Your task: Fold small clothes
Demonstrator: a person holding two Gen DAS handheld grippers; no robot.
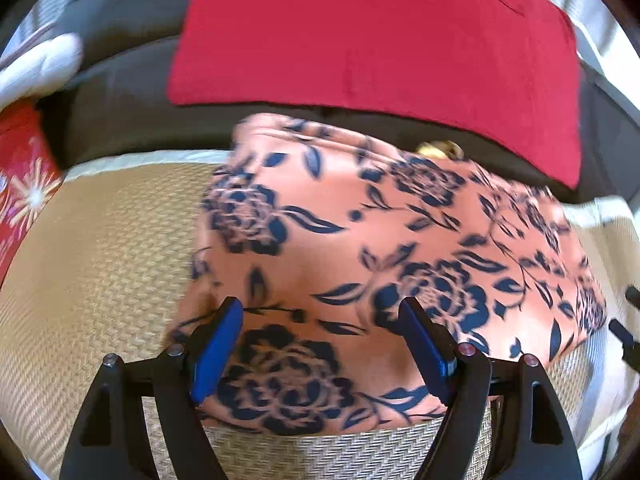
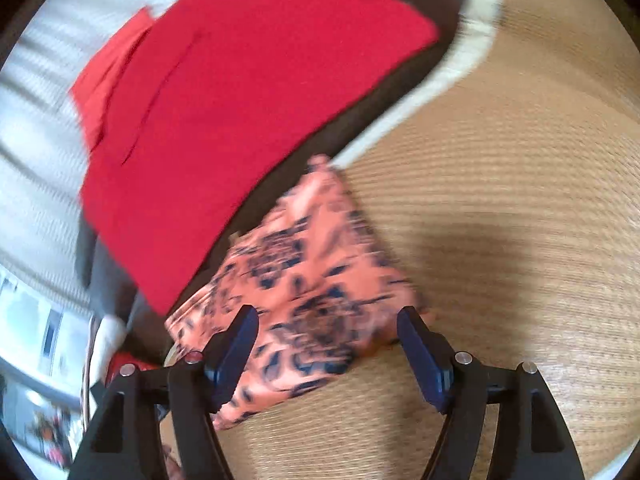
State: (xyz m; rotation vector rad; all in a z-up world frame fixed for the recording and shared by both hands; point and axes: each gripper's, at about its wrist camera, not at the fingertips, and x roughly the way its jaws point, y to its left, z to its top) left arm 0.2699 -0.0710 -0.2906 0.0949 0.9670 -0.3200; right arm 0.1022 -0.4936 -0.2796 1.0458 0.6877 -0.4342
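While both tongs gape, floral garment lies folded on woven mat.

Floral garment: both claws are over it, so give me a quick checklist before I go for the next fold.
1. Left claw open: ok, fingers spread wide.
2. Right claw open: ok.
3. Floral garment free of both claws: ok, nothing pinched.
4. Garment flat on the woven mat: cannot tell; its far edge runs past the mat.
5. Red cloth apart from the garment: cannot tell; their edges look close.
6. Sharp view: not ok, right wrist view is blurred.
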